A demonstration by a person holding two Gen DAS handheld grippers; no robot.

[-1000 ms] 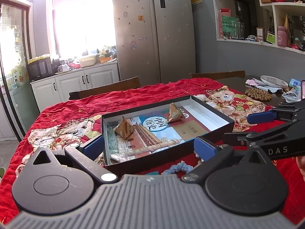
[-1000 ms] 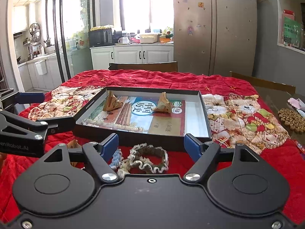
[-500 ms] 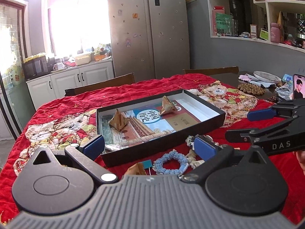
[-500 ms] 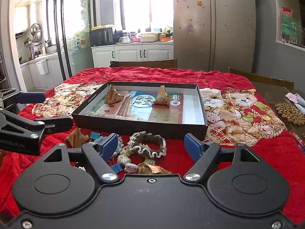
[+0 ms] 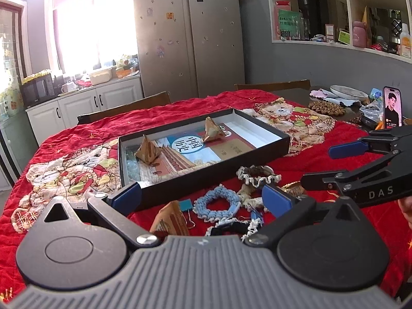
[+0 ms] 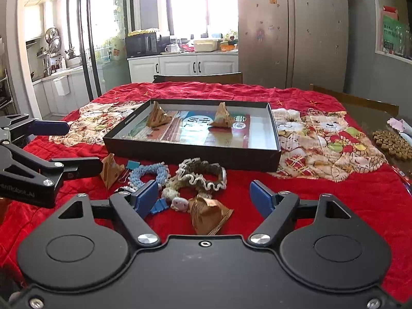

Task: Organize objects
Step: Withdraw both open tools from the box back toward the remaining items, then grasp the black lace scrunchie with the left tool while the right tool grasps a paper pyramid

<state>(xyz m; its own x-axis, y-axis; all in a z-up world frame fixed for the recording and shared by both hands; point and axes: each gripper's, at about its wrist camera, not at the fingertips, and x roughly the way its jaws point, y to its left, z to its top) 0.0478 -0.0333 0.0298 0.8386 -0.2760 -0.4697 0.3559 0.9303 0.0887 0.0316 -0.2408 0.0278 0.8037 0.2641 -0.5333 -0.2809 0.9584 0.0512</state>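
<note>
Since a second ago both grippers have drawn back from the black box (image 6: 191, 152) toward the counter's near edge, so the loose pile in front of it has come into view: a blue braided ring (image 6: 148, 173), a frilled scrunchie (image 6: 202, 173) and brown pyramid packets (image 6: 207, 215). The left gripper (image 5: 200, 198) and right gripper (image 6: 203, 197) both hover with fingers spread, pinching nothing. Two packets sit inside the box.
</note>
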